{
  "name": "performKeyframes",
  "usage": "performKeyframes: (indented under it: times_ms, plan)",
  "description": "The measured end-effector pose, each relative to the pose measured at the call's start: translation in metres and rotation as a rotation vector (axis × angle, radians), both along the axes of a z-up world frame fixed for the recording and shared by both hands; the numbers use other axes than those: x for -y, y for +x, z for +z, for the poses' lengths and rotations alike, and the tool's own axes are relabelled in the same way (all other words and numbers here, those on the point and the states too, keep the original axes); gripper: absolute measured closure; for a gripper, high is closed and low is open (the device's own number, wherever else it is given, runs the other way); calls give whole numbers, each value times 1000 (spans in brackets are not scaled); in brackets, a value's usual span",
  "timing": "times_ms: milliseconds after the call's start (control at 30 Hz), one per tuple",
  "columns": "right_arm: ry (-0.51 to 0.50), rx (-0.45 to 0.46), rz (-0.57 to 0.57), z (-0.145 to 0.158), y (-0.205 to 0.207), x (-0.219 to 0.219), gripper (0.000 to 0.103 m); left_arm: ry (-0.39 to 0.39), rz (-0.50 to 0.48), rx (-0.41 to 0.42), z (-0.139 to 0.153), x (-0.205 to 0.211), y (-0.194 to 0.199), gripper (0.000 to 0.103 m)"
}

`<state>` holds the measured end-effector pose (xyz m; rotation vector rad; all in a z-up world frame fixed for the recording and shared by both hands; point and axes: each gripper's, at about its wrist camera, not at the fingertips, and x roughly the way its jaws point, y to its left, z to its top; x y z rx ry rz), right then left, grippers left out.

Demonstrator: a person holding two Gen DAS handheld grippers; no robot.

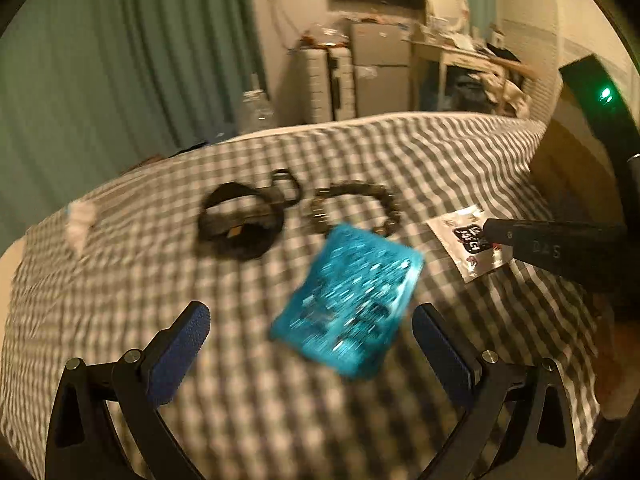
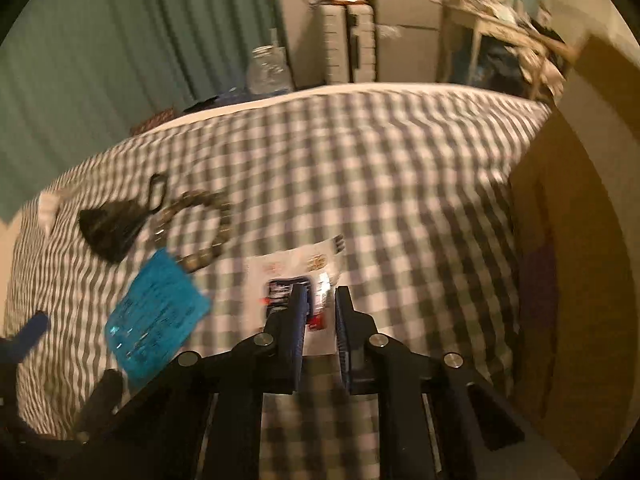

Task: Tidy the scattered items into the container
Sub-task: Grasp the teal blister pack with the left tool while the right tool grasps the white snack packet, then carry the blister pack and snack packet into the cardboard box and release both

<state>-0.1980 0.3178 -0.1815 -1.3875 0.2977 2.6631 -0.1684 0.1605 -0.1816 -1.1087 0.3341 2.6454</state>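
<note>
Checkered bedsheet (image 1: 400,152) is covering the whole work surface, grey and white, both views blurred. Cardboard box (image 2: 560,240) is sitting at the right edge of the bed, brown wall showing; inside is not visible.

Left gripper (image 1: 310,332) is hovering low over the sheet, jaws spread wide, blue pads (image 1: 180,356) well apart, nothing between them. Blue glitter pouch (image 1: 348,300) is lying flat on the sheet just ahead of the fingers, closer to the right-hand finger; it looks apart from both, though blur makes that hard to confirm.

Right gripper (image 2: 320,292) is sitting over the white sticker sheet (image 2: 296,264), jaws narrowed to a small gap. Can't tell if the fingertips are pinching the sheet or just resting above it: too much blur. From the left wrist view its finger is reaching in from the right and overlapping the same sheet, near the pouch.

Black strap (image 1: 240,224) is lying coiled in a loop beyond the pouch, its buckle end pointing toward the bead bracelet (image 1: 356,208) just beside it. The bracelet's near edge is sitting right at the pouch's far corner, touching or overlapping it. Small white item (image 1: 80,220) is lying well apart at the left edge of the sheet; can't identify it.
</note>
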Motion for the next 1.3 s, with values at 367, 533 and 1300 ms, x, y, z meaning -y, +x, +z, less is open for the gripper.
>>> performKeyframes:
  times_ms: [367,533,1300]
  plan:
    - [17,-65,50,-7,-8,15,26,70,-16,65,-30,-1,-28,29]
    - [148,-21,122,-18,-9,40,42,68,-31,68,-25,10,-18,33]
    - [50,-182,162,225,112,-5,69,445,20,-46,193,45,112,33]
